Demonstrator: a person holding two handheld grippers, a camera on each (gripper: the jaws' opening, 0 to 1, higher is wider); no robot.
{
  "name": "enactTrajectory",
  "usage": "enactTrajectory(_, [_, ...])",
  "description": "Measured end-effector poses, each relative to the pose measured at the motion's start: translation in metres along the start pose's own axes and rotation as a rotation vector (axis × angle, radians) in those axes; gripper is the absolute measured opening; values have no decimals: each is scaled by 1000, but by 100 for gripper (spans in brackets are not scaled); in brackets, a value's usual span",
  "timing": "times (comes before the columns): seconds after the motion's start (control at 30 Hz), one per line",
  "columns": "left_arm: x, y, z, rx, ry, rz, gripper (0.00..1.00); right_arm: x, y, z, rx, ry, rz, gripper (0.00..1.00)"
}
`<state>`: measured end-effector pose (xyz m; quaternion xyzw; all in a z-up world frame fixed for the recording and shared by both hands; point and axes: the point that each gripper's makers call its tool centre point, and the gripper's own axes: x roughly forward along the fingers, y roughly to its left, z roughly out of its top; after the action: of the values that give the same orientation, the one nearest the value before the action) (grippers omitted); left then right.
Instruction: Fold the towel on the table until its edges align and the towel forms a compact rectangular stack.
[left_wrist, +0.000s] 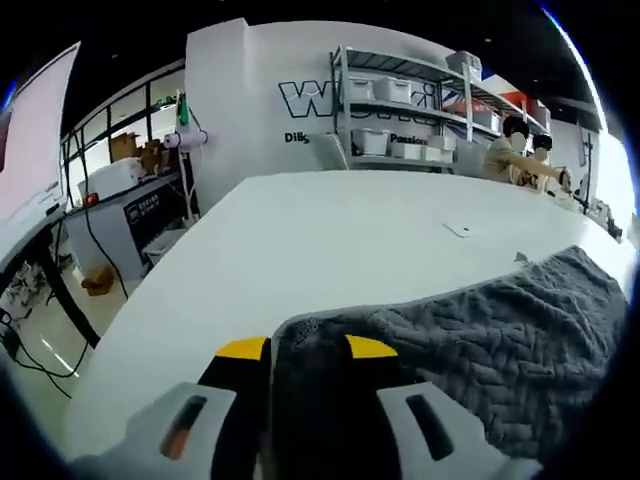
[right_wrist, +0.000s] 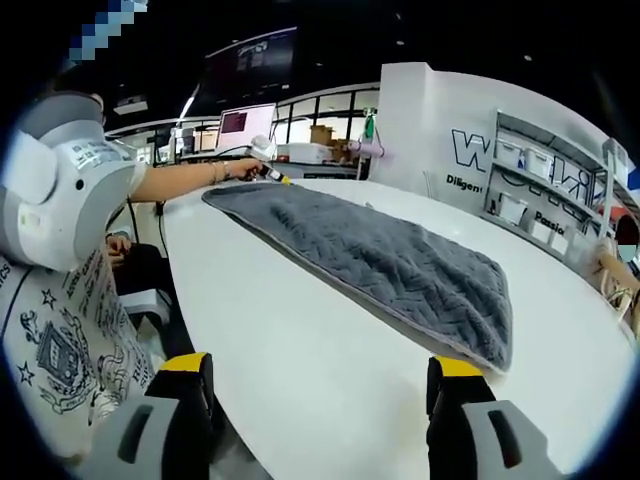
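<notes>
Towel: grey, quilted (right_wrist: 370, 262); it lies flat and long on the white table (right_wrist: 300, 370), running from the far left corner to a near right corner that sits just beyond the right gripper's right jaw. In the left gripper view the towel (left_wrist: 500, 340) spreads to the right, with its corner drawn in between the jaws.
Left gripper: (left_wrist: 308, 350) yellow-tipped jaws closed on the towel's corner, the cloth bunched between them. In the right gripper view it shows far off at the towel's far left corner (right_wrist: 268, 172), held by a bare forearm.
Right gripper: (right_wrist: 322, 385) jaws spread wide apart over the near table edge, nothing between them, the towel apart from both tips.
Person: a printed shirt and grey shoulder piece at the left of the right gripper view.
Table: white, broad; a small flat white piece (left_wrist: 459, 229) lies on it far from the towel.
Background: shelves with white bins (left_wrist: 400, 115) against a lettered wall; two people (left_wrist: 525, 155) sit at the far right.
</notes>
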<state>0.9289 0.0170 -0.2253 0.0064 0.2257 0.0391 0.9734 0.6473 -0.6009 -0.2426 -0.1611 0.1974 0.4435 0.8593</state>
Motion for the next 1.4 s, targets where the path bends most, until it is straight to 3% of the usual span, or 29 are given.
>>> enactTrajectory(0.13, [-10,-12,9,15,-15,-13,48,1,1,-1,3,-3,5,92])
enactTrajectory(0.27, [-23,-19,13,5,-18,-5,54,1,2,0,1,-10,11,92])
enactTrajectory(0.57, [-53,-65,-10,66,62,-102,85,4,1,2,9,-19,17,92])
enactTrajectory(0.7, [-67,-80,-18,98,83,-127,94,6,3,4,5,-19,25,92])
enactTrajectory(0.87, [-88,-98,-23,92,73,-144,98,9,5,5,4,-20,34,92])
enactTrajectory(1.23, [-140,-166,-42,23,21,-382,100,10,5,4,1,-11,37,92])
enactTrajectory(1.4, [-166,-188,-43,34,-29,-426,100,10,5,5,0,-7,34,92])
